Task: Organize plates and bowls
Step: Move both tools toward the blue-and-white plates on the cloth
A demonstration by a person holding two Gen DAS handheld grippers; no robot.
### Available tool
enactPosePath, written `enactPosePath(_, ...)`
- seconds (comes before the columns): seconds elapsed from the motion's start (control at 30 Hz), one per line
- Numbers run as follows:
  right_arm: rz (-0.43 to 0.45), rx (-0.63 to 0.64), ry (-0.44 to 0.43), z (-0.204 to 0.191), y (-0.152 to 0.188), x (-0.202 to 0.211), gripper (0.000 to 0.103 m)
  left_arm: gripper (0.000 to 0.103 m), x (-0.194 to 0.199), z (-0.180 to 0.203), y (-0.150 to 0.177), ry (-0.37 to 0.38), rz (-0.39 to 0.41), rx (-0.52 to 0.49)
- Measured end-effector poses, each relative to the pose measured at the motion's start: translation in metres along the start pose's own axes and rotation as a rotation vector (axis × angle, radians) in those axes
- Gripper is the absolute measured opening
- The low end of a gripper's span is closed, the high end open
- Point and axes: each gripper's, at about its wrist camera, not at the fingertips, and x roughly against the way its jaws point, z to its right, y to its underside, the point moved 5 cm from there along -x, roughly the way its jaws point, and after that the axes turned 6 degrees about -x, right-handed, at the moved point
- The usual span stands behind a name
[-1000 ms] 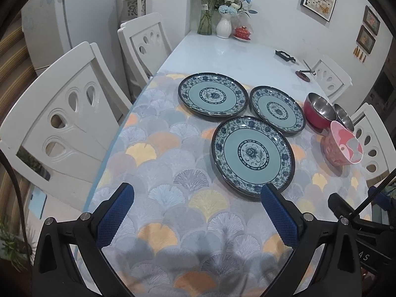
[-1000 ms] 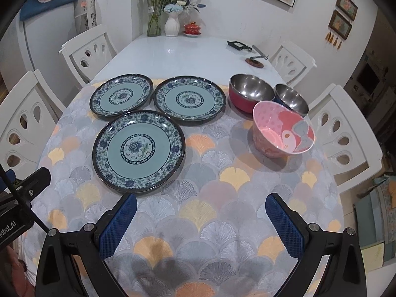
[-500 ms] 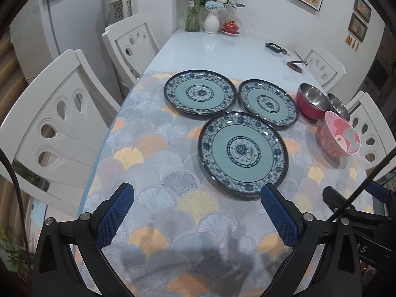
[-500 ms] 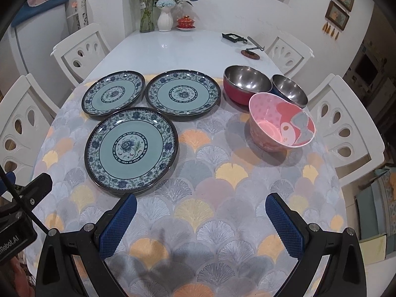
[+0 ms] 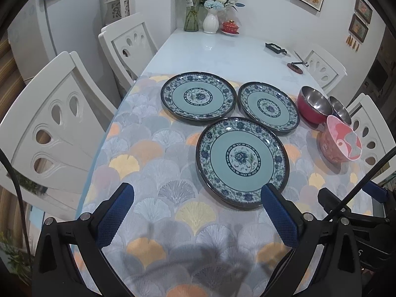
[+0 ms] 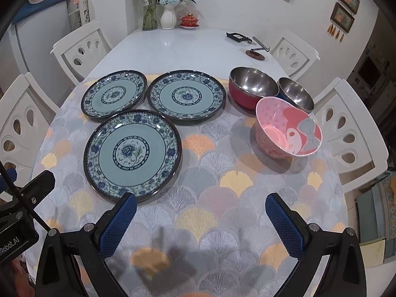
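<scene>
Three blue-and-teal patterned plates lie flat on the fan-patterned tablecloth: a near plate point(image 5: 241, 159) point(image 6: 132, 152), a far left plate point(image 5: 198, 95) point(image 6: 113, 96) and a far right plate point(image 5: 268, 105) point(image 6: 186, 95). To their right stand a pink bowl point(image 6: 288, 131) point(image 5: 340, 141), a red steel-lined bowl point(image 6: 252, 86) point(image 5: 314, 104) and a smaller steel bowl point(image 6: 295, 94) point(image 5: 341, 110). My left gripper point(image 5: 198, 203) hovers open above the cloth, its right finger at the near plate's front rim. My right gripper point(image 6: 201, 212) is open, empty, in front of the near plate and the pink bowl.
White chairs point(image 5: 49, 123) point(image 6: 346, 128) line both sides of the table. At the far end stand a glass vase point(image 6: 149, 12), a white vase point(image 6: 168, 17) and a red lidded cup point(image 6: 189, 21). A small black stand point(image 6: 255, 49) sits on the bare white tabletop point(image 6: 185, 47).
Both grippers have shifted slightly toward the dishes, so plates and bowls sit a little nearer in view. Both stay open. Nothing on the table has moved.
</scene>
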Motion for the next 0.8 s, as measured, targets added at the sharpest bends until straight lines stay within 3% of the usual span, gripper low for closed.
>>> enactPosePath(0.8, -0.011, 0.019, -0.019, -0.010, -0.031, -0.019, 0.103, 0.102, -0.024, -0.010, -0.025, 0.001, -0.007, 0.033)
